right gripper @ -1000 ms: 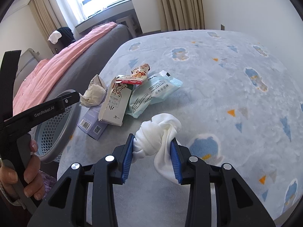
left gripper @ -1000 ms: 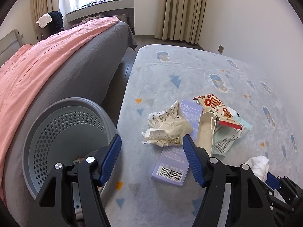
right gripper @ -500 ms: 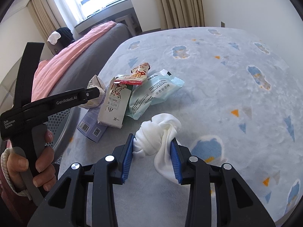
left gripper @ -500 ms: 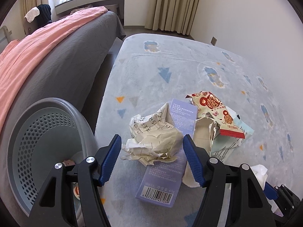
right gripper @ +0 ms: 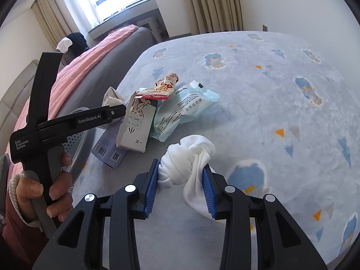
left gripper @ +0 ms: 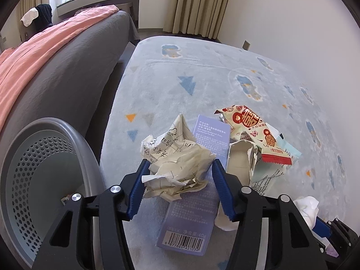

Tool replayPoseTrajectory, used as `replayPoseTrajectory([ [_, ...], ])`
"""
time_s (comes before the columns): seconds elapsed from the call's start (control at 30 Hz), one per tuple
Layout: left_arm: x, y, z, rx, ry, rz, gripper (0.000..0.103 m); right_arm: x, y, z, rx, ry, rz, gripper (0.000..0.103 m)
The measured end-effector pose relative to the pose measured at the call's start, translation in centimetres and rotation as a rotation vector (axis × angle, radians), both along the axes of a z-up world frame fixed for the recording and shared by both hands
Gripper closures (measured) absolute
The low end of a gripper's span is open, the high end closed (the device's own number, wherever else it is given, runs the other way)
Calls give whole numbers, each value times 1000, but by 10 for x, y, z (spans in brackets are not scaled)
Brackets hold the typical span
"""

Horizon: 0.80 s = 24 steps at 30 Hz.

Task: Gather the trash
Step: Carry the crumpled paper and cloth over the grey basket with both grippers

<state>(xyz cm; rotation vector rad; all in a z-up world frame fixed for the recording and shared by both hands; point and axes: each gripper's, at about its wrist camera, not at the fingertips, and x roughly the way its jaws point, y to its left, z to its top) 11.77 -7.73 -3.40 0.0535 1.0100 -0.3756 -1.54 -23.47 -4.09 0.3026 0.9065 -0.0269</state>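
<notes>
My left gripper [left gripper: 178,181] is open, its blue pads on either side of a crumpled paper ball [left gripper: 177,164] with handwriting, which lies on a purple box [left gripper: 191,204]. A torn white carton [left gripper: 239,157], a red-and-white snack wrapper [left gripper: 254,130] and a pale green wipes pack [right gripper: 182,110] lie just right of it on the rug. My right gripper [right gripper: 181,180] is shut on a knotted white cloth [right gripper: 190,159], held just above the rug. The left gripper [right gripper: 94,119] also shows in the right wrist view.
A grey perforated trash basket [left gripper: 33,168] stands at the left beside the grey bed [left gripper: 67,67] with a pink cover. The pale blue patterned rug [left gripper: 202,72] stretches ahead to the curtains and white wall.
My left gripper has moved forward and down until its pads flank the paper ball, and the jaws have narrowed. The right gripper has stayed still, holding the cloth.
</notes>
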Motion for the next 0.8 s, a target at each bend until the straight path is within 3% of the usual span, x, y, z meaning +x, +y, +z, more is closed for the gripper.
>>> replayPoseTrajectory([
  [0.4, -24, 27, 34, 21, -97, 47, 48, 2, 16, 7, -6, -18, 34, 67],
  [0.8, -54, 116, 58, 80, -171, 179, 48, 30, 87, 44, -46, -72, 204, 67],
])
